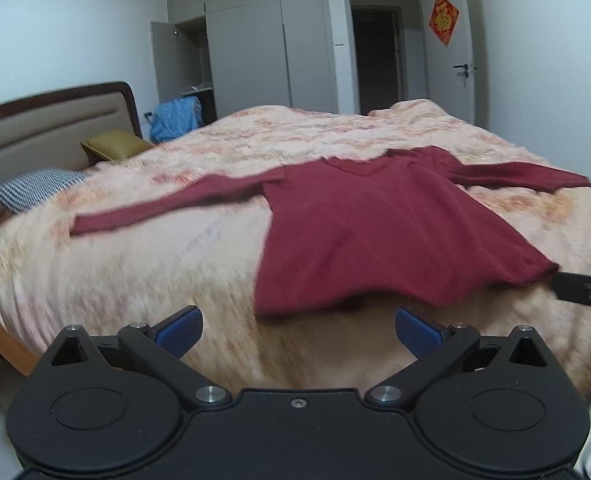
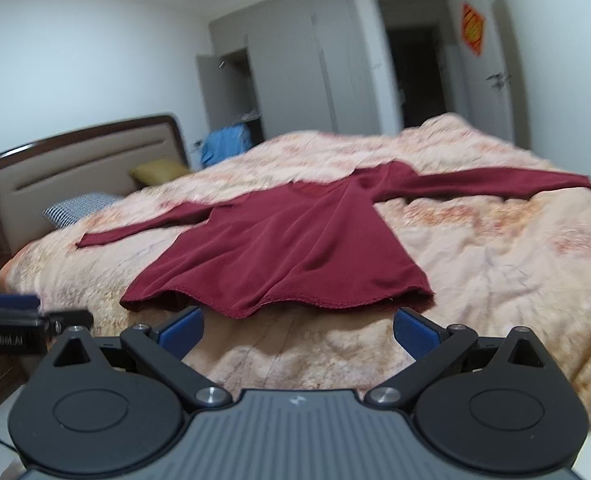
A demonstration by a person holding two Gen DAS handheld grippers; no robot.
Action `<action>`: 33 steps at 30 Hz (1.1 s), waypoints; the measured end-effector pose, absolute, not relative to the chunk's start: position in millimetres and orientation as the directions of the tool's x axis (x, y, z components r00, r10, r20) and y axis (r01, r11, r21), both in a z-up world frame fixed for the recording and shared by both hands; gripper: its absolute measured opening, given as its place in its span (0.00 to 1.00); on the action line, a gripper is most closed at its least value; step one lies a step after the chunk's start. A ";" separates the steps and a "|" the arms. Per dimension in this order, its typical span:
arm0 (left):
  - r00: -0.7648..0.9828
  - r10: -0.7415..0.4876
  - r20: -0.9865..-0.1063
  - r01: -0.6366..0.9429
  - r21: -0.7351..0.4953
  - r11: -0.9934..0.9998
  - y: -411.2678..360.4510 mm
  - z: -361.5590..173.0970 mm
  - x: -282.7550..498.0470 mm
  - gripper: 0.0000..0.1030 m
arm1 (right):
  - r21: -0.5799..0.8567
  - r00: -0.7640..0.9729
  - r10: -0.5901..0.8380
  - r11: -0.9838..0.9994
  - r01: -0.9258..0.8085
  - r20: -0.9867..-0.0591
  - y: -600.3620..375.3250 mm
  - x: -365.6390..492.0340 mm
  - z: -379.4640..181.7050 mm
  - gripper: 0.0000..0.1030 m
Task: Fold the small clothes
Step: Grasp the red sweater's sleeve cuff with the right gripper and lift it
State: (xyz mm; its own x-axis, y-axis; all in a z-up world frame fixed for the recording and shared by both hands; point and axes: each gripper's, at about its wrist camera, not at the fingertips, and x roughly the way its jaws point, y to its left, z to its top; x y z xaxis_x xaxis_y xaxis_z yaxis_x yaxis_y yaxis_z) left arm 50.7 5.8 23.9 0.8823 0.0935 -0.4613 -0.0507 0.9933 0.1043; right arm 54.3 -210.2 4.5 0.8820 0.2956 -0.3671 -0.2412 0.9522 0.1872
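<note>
A dark red long-sleeved top [image 1: 379, 232] lies spread flat on the bed, both sleeves stretched out sideways and its hem toward me. My left gripper [image 1: 298, 332] is open just short of the hem's left corner, with nothing between its blue pads [image 1: 179, 330]. In the right wrist view the same top [image 2: 287, 248] fills the middle of the bed. The right gripper [image 2: 298, 330] is open below the wavy hem, empty. Each gripper shows at the edge of the other's view: the right one [image 1: 587, 286], the left one [image 2: 19, 320].
A peach floral quilt [image 1: 135, 264] covers the bed. A brown-framed headboard [image 2: 75, 168], a checked pillow [image 1: 35, 188] and a yellow cushion [image 1: 113, 145] lie at the left. Grey wardrobes [image 1: 263, 40], blue fabric [image 1: 175, 118] and an open doorway [image 1: 379, 52] stand behind.
</note>
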 end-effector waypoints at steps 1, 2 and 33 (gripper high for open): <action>0.885 0.094 -0.456 -0.051 0.105 0.993 7.7 28.7 62.9 1.00 | 0.188 0.880 0.295 0.952 -0.240 -0.371 -214.9 65.0 8.2 1.00; 0.885 0.092 -0.457 -0.051 0.102 0.994 8.2 32.8 74.8 0.99 | 0.185 0.882 0.289 0.954 -0.234 -0.373 -220.4 76.4 12.5 1.00; 0.814 -0.025 -0.580 0.076 0.063 0.995 -123.0 10.9 496.6 0.99 | 0.513 0.795 -0.226 0.659 0.550 -0.563 -595.0 387.8 -14.3 0.87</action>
